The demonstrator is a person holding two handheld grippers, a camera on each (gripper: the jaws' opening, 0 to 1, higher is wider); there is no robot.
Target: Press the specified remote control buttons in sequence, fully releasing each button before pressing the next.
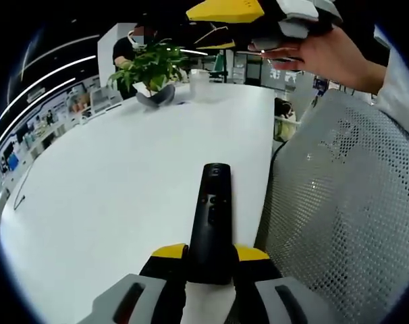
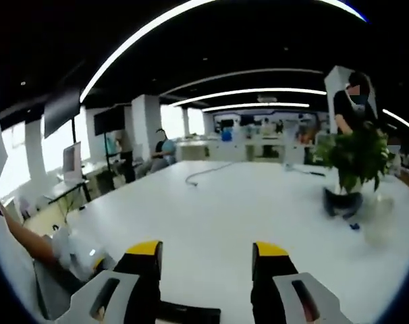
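Observation:
A slim black remote (image 1: 212,216) with small buttons on its top face points away from me over the white table (image 1: 110,189). My left gripper (image 1: 210,254) is shut on the remote's near end, with a yellow-tipped jaw on each side. High at the top right, a person's hand (image 1: 333,57) holds my right gripper (image 1: 258,13) well above the table. In the right gripper view, my right gripper (image 2: 206,251) is open above the table (image 2: 258,202), with nothing between its jaws. A dark flat end (image 2: 187,314) shows below it, perhaps the remote.
A potted green plant (image 1: 154,67) (image 2: 356,162) stands at the far end of the table beside a clear cup (image 1: 200,84). A grey mesh chair back (image 1: 339,202) is close on the right. A thin cable (image 2: 201,174) lies on the table. People stand behind.

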